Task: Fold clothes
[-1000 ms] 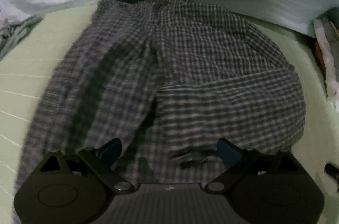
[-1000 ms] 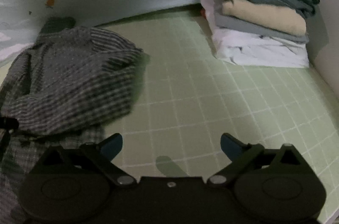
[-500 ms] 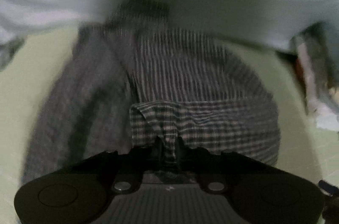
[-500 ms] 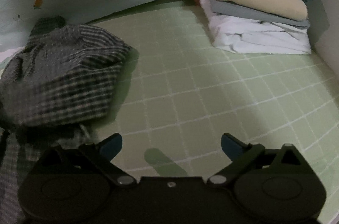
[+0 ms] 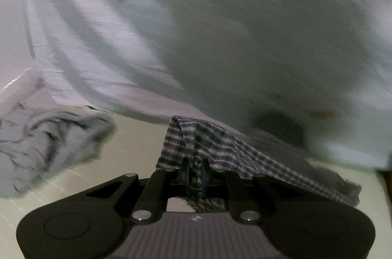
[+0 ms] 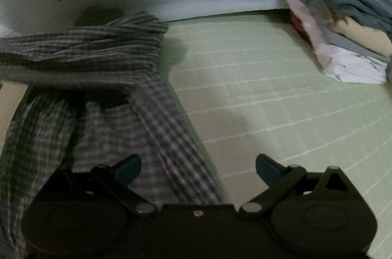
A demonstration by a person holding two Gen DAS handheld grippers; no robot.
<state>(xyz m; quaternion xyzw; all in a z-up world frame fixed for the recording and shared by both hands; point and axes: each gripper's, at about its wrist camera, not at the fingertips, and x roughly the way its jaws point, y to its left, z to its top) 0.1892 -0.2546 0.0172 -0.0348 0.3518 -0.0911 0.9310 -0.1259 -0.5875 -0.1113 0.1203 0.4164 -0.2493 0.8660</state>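
Note:
A dark checked shirt (image 6: 103,87) lies partly bunched on the pale green gridded mat (image 6: 269,99). My left gripper (image 5: 194,174) is shut on an edge of the checked shirt (image 5: 215,143) and holds it lifted, so the cloth drapes off to the right. My right gripper (image 6: 198,167) is open and empty, low over the shirt's right edge, with its left finger above the cloth and its right finger above bare mat.
A stack of folded clothes (image 6: 348,21) sits at the far right on the mat. A crumpled grey garment (image 5: 44,139) lies to the left. A pale blue sheet with carrot prints (image 5: 196,26) rises behind the mat.
My left gripper closed on the shirt's edge, then lifted it and swung left. My right gripper moved left over the shirt and stayed open.

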